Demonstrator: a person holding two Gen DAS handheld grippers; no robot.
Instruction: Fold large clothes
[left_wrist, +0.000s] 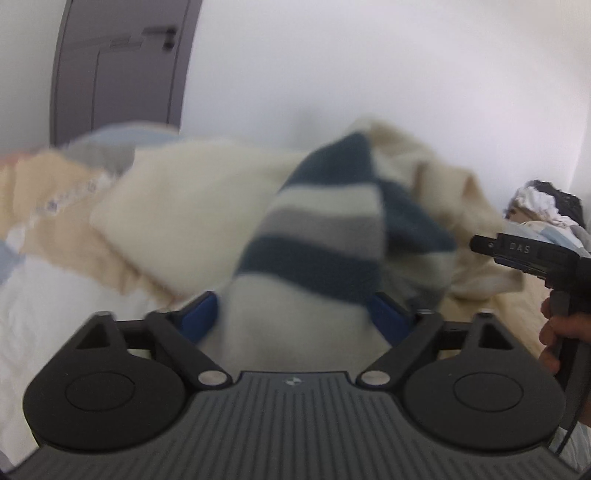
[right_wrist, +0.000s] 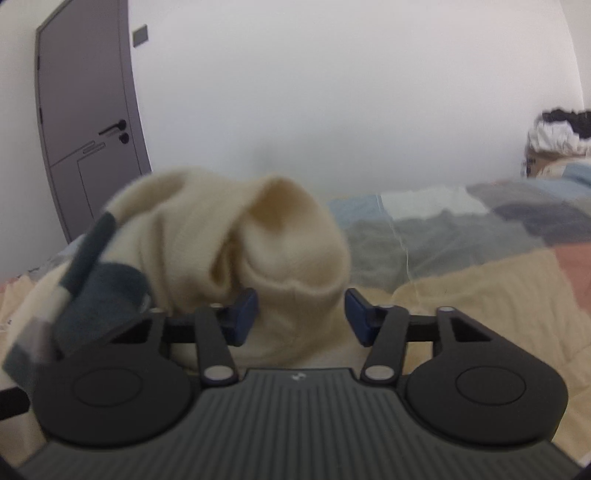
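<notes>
A cream knit sweater with dark blue and grey stripes (left_wrist: 325, 221) lies bunched up on the bed. In the left wrist view my left gripper (left_wrist: 295, 314) stands wide around a striped fold, and the cloth fills the gap up to both blue pads (left_wrist: 201, 314). In the right wrist view my right gripper (right_wrist: 301, 317) has its jaws partly apart around a cream fold of the sweater (right_wrist: 280, 240). The left pad (right_wrist: 245, 317) touches the cloth and a sliver of space shows at the right pad. The right gripper (left_wrist: 480, 245) also shows at the left view's right edge, held by a hand (left_wrist: 557, 332).
The bed carries a patchwork quilt (right_wrist: 461, 236) in beige, grey, blue and pink, with white sheet (left_wrist: 55, 314) at the left. A pile of other clothes (right_wrist: 561, 136) sits at the far right. A grey door (right_wrist: 85, 122) and a white wall stand behind.
</notes>
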